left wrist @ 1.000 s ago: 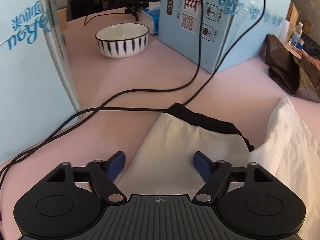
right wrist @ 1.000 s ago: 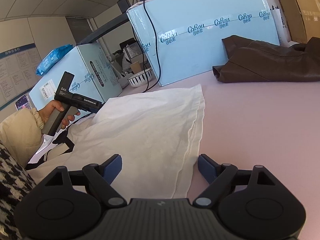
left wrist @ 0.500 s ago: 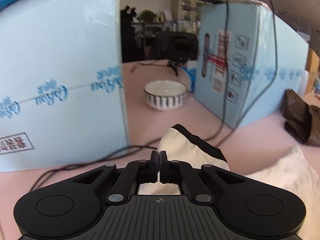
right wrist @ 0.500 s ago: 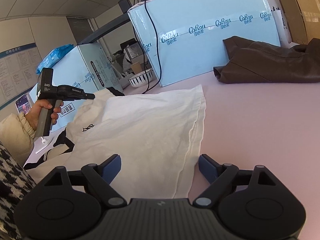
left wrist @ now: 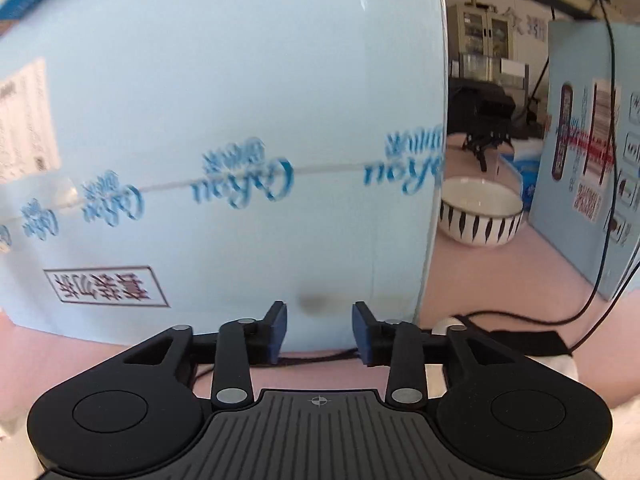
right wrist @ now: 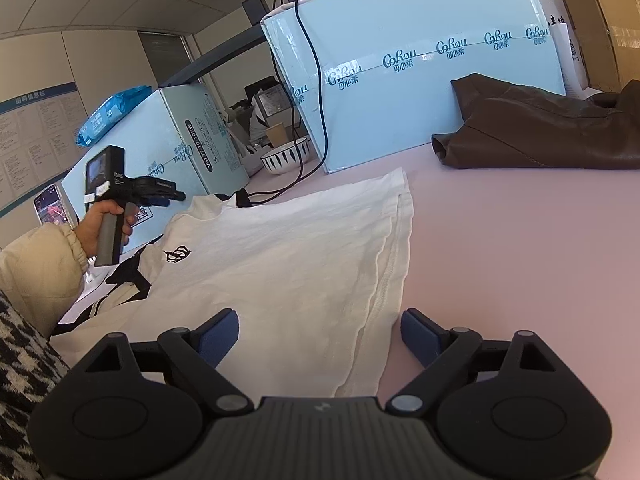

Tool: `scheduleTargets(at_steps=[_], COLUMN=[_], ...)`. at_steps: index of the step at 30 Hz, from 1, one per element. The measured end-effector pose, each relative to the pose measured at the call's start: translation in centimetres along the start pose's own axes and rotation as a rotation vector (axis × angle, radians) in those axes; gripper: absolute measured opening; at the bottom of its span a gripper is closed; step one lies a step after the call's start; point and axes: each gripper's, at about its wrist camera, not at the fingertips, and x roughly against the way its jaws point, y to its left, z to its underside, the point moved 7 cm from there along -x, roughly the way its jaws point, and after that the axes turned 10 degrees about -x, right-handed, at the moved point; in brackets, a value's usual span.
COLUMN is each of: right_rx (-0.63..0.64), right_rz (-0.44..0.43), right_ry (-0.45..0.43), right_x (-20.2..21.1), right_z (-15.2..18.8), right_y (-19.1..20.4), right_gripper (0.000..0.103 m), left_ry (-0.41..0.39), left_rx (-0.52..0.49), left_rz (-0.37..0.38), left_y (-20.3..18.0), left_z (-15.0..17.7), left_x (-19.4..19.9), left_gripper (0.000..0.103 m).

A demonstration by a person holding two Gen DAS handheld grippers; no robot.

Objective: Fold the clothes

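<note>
White cotton T-shirt [right wrist: 280, 264], soft, creased, black-trimmed, on pink table [right wrist: 520, 240]. Left gripper [left wrist: 319, 332] jaws just opened, empty; right gripper [right wrist: 320, 338] wide apart. Glossy blue carton [left wrist: 220, 140] ahead; striped bowl [left wrist: 480, 216].

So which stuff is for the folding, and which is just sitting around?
For the folding:
- white T-shirt
- left gripper, open, nothing between its fingers
- right gripper, open over the shirt's hem

Just lying about:
- striped bowl
- brown garment
- blue boxes
- black cables
- blue wipes pack
</note>
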Motion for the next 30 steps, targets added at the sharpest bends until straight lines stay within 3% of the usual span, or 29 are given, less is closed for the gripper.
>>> scheduleTargets(at_steps=[2,4,8,11,17,20,25,28,30], right_rx=[0.008,0.015,0.023,0.022,-0.04,-0.088,-0.142,-0.067,-0.028], right_rz=[0.005,0.01,0.016,0.019,0.002,-0.068,-0.345,-0.357,-0.336], right_ry=[0.001,0.001,0.0,-0.002,-0.069,-0.083,0.097,0.145,0.157], right_x=[0.0,0.0,-0.1,-0.1,1.1,2.2,2.0,1.1,0.7], right_z=[0.0,0.1,0.1,0.1,-1.3,-3.4,-3.1,-1.5,-0.7], right_y=[0.1,0.2,0.3,0.4,0.3,1.2,5.5,7.8,8.6], right_gripper=[0.092,0.092,0.092,0.092,0.09,0.09,0.089,0.09,0.09], left_ry=[0.005,0.063,0.132,0.159,0.25,0.307,0.324,0.346,0.34], left_rx=[-0.006,-0.004,0.083,0.194,0.422,0.539,0.583,0.566,0.541], left_rz=[0.093,0.179,0.277,0.304,0.28,0.347,0.422,0.45,0.444], left_y=[0.4,0.4,0.9,2.2,4.8,4.6,2.1,0.3,-0.7], left_z=[0.4,2.2,7.2,11.1,17.1,19.4,20.7,20.7,20.5], left_x=[2.5,5.2,11.4,15.8,20.9,22.5,24.0,23.3,22.6], left_gripper=[0.074,0.074,0.076,0.079,0.08,0.08,0.08,0.081,0.087])
